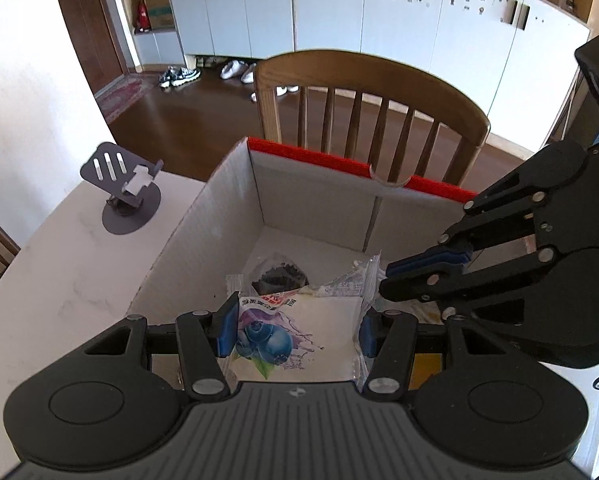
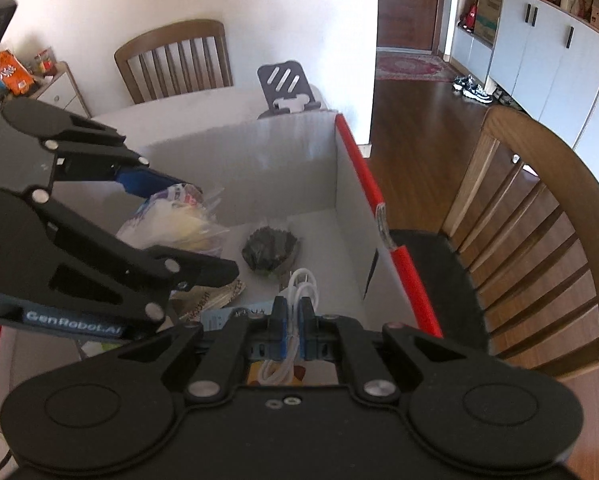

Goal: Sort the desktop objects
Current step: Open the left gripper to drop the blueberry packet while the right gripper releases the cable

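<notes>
Right now the white counter (image 1: 59, 280) carries a big cardboard box (image 1: 235, 200) with a red rim, and both your tools are tipped steeply down over its open top. Beyond the box stand a wooden chair (image 1: 371, 92) and, off to the left tool's left, a grey phone stand (image 1: 123, 192). Your left tool (image 1: 297, 328) is clamped on a blueberry snack packet (image 1: 299, 336), its blue pads pressing the packet's two side edges, directly ahead of the tool and above the box floor. Judge it light, soft and crinkly: the film will likely slide or buckle, so a hold across the sealed edges, as you have now, looks safest. Your right tool (image 2: 293, 320) is closed tight on a white coiled cable (image 2: 295, 292), which runs between the pads and loops out ahead of and behind them. Expect it to be light and floppy, with loose loops that may snag on the box wall; the bundled middle is the better place to pinch. Below both tools a dark wrapped snack (image 2: 269, 248) lies on the box floor.
</notes>
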Demonstrator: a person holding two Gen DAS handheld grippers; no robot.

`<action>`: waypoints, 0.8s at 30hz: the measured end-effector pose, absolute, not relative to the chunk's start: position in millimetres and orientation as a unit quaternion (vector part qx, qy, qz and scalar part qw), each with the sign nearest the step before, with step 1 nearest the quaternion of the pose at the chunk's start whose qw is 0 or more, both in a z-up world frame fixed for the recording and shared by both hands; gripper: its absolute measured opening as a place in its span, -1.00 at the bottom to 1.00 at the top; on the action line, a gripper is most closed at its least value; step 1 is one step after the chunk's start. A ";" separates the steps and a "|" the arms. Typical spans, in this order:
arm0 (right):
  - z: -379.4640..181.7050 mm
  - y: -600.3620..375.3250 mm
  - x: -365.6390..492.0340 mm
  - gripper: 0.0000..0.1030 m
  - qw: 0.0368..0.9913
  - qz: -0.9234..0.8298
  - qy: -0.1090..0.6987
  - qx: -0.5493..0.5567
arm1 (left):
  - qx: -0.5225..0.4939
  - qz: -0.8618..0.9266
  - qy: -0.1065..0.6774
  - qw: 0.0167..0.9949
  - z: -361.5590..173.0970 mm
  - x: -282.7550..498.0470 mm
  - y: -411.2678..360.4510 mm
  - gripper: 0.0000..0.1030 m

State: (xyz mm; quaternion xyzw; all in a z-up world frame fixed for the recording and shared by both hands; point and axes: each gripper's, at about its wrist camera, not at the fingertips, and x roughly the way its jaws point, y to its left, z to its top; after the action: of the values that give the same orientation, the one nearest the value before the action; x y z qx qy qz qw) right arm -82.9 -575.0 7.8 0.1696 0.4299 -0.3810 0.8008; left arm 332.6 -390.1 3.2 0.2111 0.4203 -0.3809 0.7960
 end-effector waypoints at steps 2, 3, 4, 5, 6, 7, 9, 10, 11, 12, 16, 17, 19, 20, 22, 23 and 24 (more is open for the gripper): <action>4.3 -576.7 -82.5 -0.91 0.798 -0.381 0.435 0.170 | 0.214 -0.381 0.427 0.792 -1.1 333.9 -390.9 0.06; 3.0 -577.2 -82.3 -0.91 0.796 -0.382 0.437 0.169 | 0.215 -0.381 0.430 0.789 -3.2 334.6 -391.4 0.06; 2.3 -578.2 -82.8 -0.90 0.796 -0.382 0.438 0.169 | 0.217 -0.382 0.433 0.787 -5.7 335.6 -391.9 0.06; 2.0 -578.6 -82.9 -0.90 0.796 -0.383 0.438 0.168 | 0.217 -0.382 0.436 0.786 -7.8 336.3 -392.2 0.06; 1.6 -579.1 -82.7 -0.90 0.796 -0.383 0.438 0.169 | 0.218 -0.383 0.439 0.783 -10.0 336.8 -392.6 0.06; 1.6 -579.3 -82.7 -0.90 0.796 -0.383 0.439 0.167 | 0.218 -0.382 0.442 0.782 -12.7 337.9 -392.8 0.06; 1.1 -579.5 -82.5 -0.85 0.795 -0.384 0.439 0.167 | 0.220 -0.380 0.444 0.781 -15.4 338.6 -393.3 0.07; 0.9 -579.3 -82.7 -0.78 0.796 -0.383 0.438 0.168 | 0.219 -0.380 0.446 0.780 -16.2 339.2 -393.0 0.07; 0.9 -579.0 -83.2 -0.77 0.797 -0.383 0.436 0.168 | 0.218 -0.380 0.447 0.780 -16.7 339.7 -392.7 0.08; 0.7 -578.9 -83.3 -0.74 0.797 -0.384 0.435 0.168 | 0.218 -0.380 0.447 0.780 -17.3 340.6 -392.9 0.08; 1.7 -578.7 -86.8 -0.61 0.797 -0.389 0.430 0.170 | 0.218 -0.380 0.451 0.778 -18.0 341.3 -392.8 0.10; 2.2 -578.3 -87.1 -0.61 0.797 -0.389 0.430 0.169 | 0.217 -0.380 0.452 0.777 -17.8 341.1 -392.5 0.12; 3.4 -577.6 -87.1 -0.61 0.797 -0.389 0.430 0.167 | 0.218 -0.379 0.451 0.778 -17.4 340.6 -392.6 0.19; 4.0 -577.2 -87.7 -0.61 0.798 -0.389 0.429 0.167 | 0.219 -0.377 0.451 0.779 -16.8 340.3 -392.7 0.24; 6.1 -575.7 -89.9 -0.52 0.800 -0.388 0.426 0.169 | 0.217 -0.376 0.448 0.781 -14.9 340.3 -392.0 0.26; 6.9 -574.5 -90.9 -0.49 0.800 -0.388 0.426 0.168 | 0.213 -0.376 0.448 0.782 -13.7 340.2 -391.1 0.30; 7.5 -573.4 -91.4 -0.45 0.800 -0.388 0.426 0.166 | 0.211 -0.376 0.448 0.783 -12.5 340.0 -390.4 0.32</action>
State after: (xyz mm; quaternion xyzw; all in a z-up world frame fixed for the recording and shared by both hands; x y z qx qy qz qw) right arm -91.4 -573.4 7.5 0.1665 0.4256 -0.3880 0.8004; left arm 340.0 -390.4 -12.5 0.2109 0.4483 -0.3758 0.7831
